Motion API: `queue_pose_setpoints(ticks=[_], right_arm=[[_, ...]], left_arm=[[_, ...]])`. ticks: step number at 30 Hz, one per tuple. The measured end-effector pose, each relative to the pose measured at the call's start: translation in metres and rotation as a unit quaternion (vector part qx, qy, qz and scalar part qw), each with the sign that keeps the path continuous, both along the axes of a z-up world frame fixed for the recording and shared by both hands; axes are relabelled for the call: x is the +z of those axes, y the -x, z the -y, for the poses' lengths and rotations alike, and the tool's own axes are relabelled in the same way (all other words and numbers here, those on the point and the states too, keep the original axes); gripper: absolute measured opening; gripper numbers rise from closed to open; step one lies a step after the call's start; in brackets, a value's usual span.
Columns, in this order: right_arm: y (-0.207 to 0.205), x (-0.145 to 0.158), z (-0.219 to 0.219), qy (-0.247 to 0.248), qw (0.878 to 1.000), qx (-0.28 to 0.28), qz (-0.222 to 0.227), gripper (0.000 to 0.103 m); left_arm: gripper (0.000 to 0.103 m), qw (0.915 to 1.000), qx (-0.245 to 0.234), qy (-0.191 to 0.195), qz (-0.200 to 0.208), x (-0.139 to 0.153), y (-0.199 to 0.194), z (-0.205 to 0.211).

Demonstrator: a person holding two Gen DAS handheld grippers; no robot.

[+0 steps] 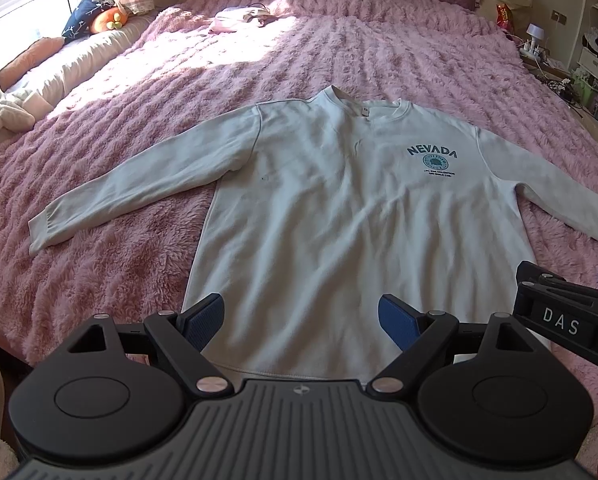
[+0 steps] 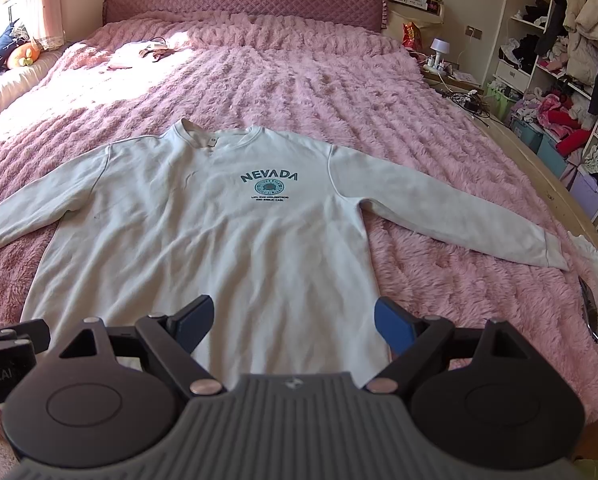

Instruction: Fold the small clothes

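A pale long-sleeved sweatshirt [image 1: 339, 208] lies face up and flat on the pink fluffy bedspread [image 1: 111, 248], its neckline toward twelve o'clock and its hem toward six, with "NEVADA" printed in dark teal on the chest above a round emblem. Both sleeves are spread out, one running to about eight o'clock in the left wrist view, the other to about four o'clock in the right wrist view, where its cuff [image 2: 555, 256] rests near the bed's edge. The left gripper [image 1: 303, 316] hovers over the hem with its blue-padded fingers wide apart and nothing between them. The right gripper [image 2: 295, 320] is likewise spread wide and empty above the hem at the garment's other lower corner; it shows in the left wrist view at three to four o'clock. At twelve o'clock stands a quilted mauve headboard [image 2: 243, 4]. Small pinkish clothing items [image 1: 239, 18] lie in sunlight near it. Open shelves [image 2: 571, 64] at two o'clock hold piled clothes, with coats hanging beside them and storage bins [image 2: 539, 140] below holding more fabric.
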State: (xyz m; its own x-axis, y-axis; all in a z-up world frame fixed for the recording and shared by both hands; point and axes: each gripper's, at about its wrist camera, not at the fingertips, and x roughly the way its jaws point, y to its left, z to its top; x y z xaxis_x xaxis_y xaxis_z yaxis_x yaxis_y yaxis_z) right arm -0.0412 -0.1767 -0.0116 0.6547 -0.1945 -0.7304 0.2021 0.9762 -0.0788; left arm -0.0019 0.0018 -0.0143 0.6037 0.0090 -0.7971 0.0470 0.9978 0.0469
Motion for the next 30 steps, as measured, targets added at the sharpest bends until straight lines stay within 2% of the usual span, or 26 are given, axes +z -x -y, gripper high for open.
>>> queue_pose_setpoints(ticks=[30], right_arm=[[-0.0039,-0.0023,-0.0054,0.002,1.000,0.002,-0.010,0.083]], left_arm=[[0.101,0.9999,-0.001,-0.003,-0.013,-0.0028,-0.0044,0.0033]])
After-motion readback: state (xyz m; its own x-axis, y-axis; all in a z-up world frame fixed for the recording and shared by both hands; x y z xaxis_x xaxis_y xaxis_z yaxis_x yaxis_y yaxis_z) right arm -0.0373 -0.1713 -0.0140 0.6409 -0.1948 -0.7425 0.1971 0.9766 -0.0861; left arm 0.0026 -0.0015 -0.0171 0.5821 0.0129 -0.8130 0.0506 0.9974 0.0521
